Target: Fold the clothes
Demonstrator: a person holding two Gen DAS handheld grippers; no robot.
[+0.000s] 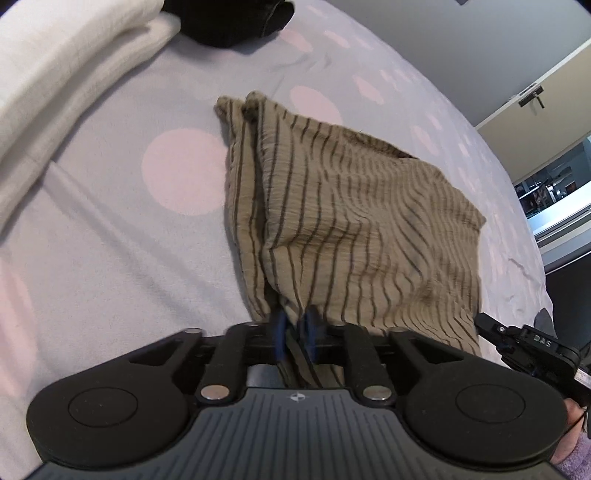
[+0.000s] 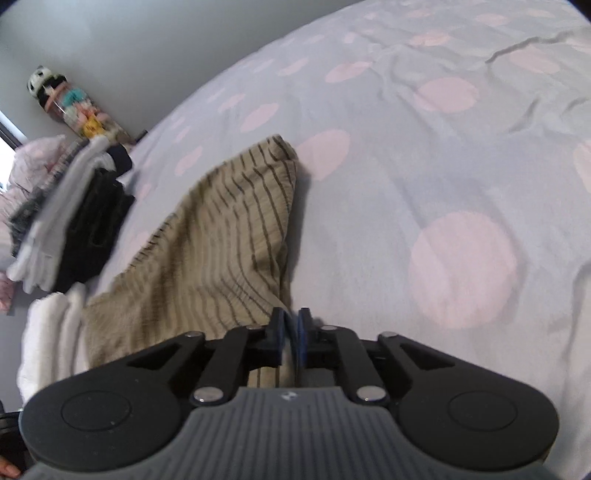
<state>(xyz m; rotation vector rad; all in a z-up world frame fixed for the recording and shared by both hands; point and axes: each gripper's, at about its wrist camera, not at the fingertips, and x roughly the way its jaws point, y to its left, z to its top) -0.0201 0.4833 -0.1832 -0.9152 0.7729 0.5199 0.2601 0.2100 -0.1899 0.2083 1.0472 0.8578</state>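
A tan garment with thin dark stripes [image 1: 351, 206] lies partly folded on the bed, its far corners resting on the sheet. My left gripper [image 1: 295, 326] is shut on its near left edge, cloth bunched between the blue pads. In the right wrist view the same striped garment [image 2: 221, 236] stretches away to the left, and my right gripper [image 2: 291, 325] is shut on its near right corner. The right gripper [image 1: 524, 345] also shows at the lower right of the left wrist view. The near edge of the garment is lifted off the bed between the two grippers.
The bed sheet [image 1: 110, 240] is pale lilac with pink dots. A folded white towel [image 1: 55, 74] and a black garment [image 1: 229, 18] lie at the far left. A stack of folded clothes [image 2: 66, 221] and a white towel [image 2: 51, 339] sit left of the garment. A cupboard door [image 1: 535, 92] stands to the right.
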